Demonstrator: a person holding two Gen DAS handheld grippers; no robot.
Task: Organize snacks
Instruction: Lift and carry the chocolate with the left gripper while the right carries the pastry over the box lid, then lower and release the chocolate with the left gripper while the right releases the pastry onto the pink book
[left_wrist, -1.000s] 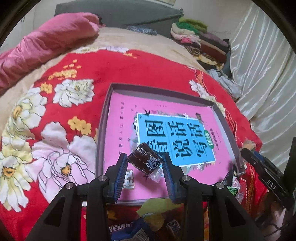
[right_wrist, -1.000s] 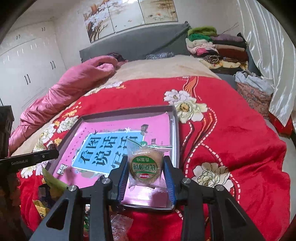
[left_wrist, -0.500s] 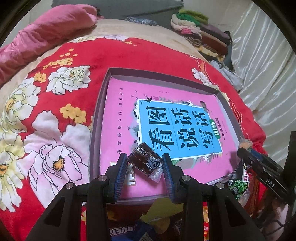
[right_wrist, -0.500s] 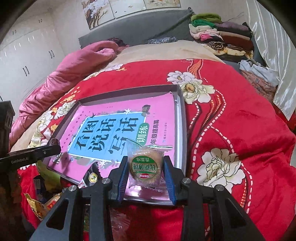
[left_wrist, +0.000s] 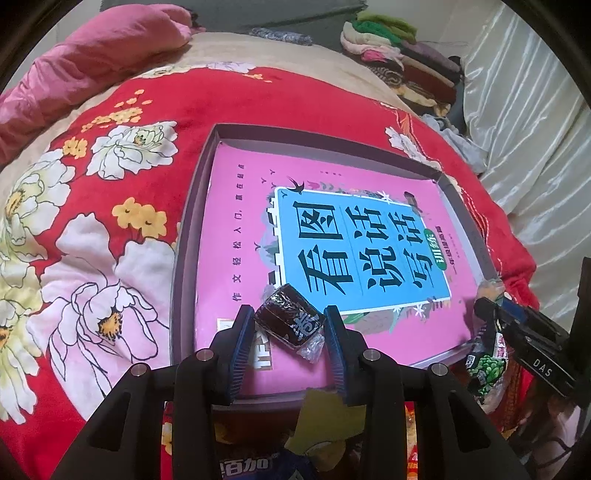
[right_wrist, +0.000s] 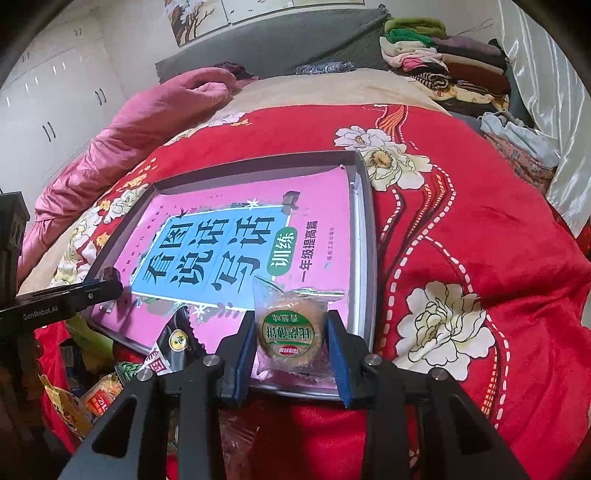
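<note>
Snacks are mid-transfer: left gripper (left_wrist: 289, 328) jaws clamp a dark candy (left_wrist: 290, 320), right gripper (right_wrist: 291, 334) jaws a round cake (right_wrist: 291, 334); next, release both into the tray (left_wrist: 184, 236).

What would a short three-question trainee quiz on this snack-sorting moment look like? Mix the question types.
1. True or false: the left gripper holds nothing.
2. Multiple choice: what does the right gripper hold? A) a round cake in a clear wrapper with a green label B) a blue bottle C) a spoon
3. Short answer: what lies inside the tray on the red blanket?

Key
1. False. It is shut on a dark wrapped snack.
2. A. The round cake sits between the blue pads.
3. A pink book with a blue title panel; it covers most of the tray floor.
</note>
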